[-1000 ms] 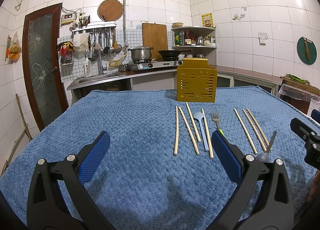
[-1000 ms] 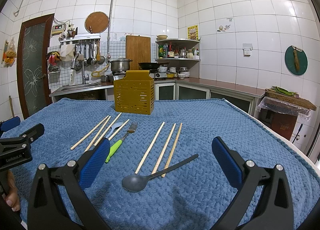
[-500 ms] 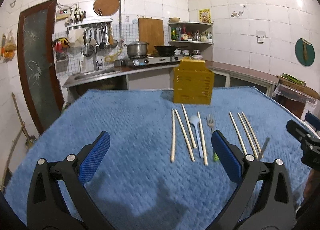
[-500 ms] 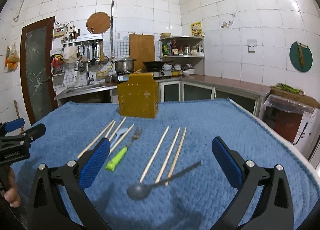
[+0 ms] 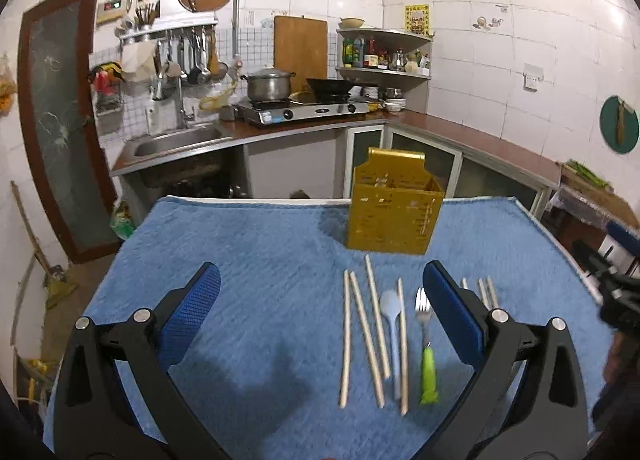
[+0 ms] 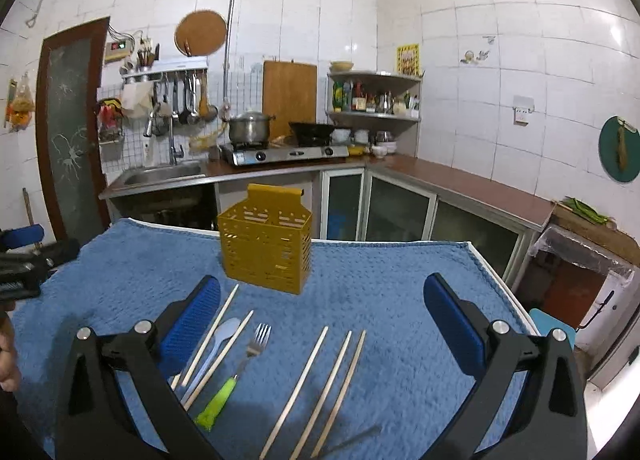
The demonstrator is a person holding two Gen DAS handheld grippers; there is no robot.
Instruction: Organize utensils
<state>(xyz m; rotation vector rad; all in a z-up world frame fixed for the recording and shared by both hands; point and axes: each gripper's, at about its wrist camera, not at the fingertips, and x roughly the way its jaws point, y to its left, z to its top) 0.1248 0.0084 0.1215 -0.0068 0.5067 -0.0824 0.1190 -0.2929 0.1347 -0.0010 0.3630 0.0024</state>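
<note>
While both grippers hang above the near part of the blue towel (image 5: pixel 248 260), the utensils lie in loose rows on it, in front of the one yellow utensil caddy (image 5: pixel 394 206). The left gripper (image 5: pixel 320 308) has its jaws spread wide with nothing between them, and the right gripper (image 6: pixel 322 320) is likewise released and empty.

Counting from the left wrist view: four chopsticks (image 5: pixel 365 336) lie roughly parallel, pointing toward the caddy, with one pale blue spoon (image 5: pixel 391 324) among them, between the third and fourth. Just to their right lies one fork (image 5: pixel 425 340) with a green handle, tines toward the caddy. Beyond the left gripper's right finger, the tips of three more chopsticks (image 6: pixel 320 388) show; the right wrist view gives them whole, fanned slightly and apart from the fork. At the bottom edge of that view a dark grey handle (image 6: pixel 352 440) shows, its head out of frame. The caddy stands upright near the far edge of the towel, its top divided into compartments; I cannot tell whether anything is in them.

For room: the towel's left half is bare from the chopsticks to its left edge, and a bare strip lies right of the three chopsticks up to the right edge, where the table's white rim (image 6: pixel 508 292) shows. A bare band separates the caddy from the nearest chopstick tips.
</note>
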